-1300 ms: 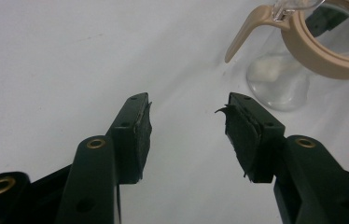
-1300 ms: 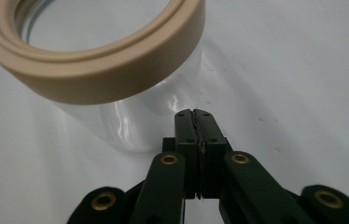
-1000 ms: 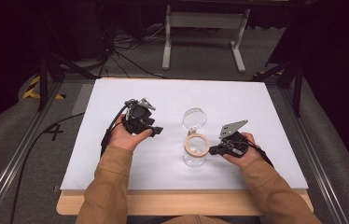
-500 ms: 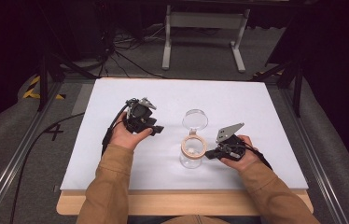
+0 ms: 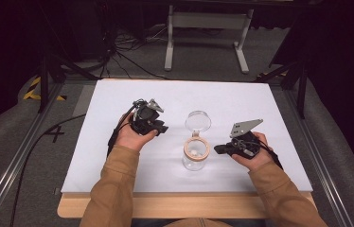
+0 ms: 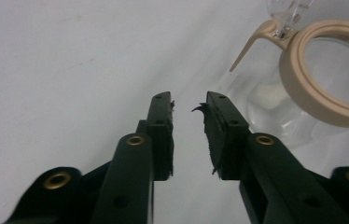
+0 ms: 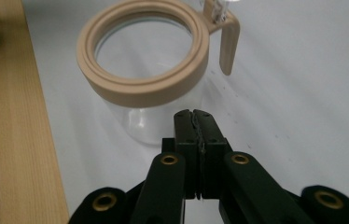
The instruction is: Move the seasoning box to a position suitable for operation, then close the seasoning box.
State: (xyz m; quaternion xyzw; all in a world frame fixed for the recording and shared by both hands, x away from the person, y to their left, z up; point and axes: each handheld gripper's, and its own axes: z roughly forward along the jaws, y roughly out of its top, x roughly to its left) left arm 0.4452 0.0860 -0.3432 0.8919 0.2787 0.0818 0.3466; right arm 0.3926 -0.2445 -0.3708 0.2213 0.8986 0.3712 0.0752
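Note:
A clear glass jar (image 5: 195,160) with a beige ring at its mouth stands upright mid-table, its round clear lid (image 5: 198,121) swung back on the hinge. Small white pieces lie at its bottom. My left gripper (image 5: 163,127) sits left of the jar, apart from it. Its jaws have just been closing, and they still stand a little apart with nothing between them (image 6: 189,105). The jar's beige ring (image 6: 303,93) is off to their right. My right gripper (image 5: 218,149) is right of the jar, shut and empty (image 7: 193,114), pointing at the glass below the ring (image 7: 140,91).
The jar stands on a white board (image 5: 118,104) laid on a wooden table whose front edge (image 5: 165,205) faces the person. That wood edge (image 7: 18,116) runs along the left of the right gripper view. Cables and a metal stand (image 5: 206,28) lie beyond the table.
The right hand has lifted a little beside the jar. The left hand has stayed in place and the jar has not moved.

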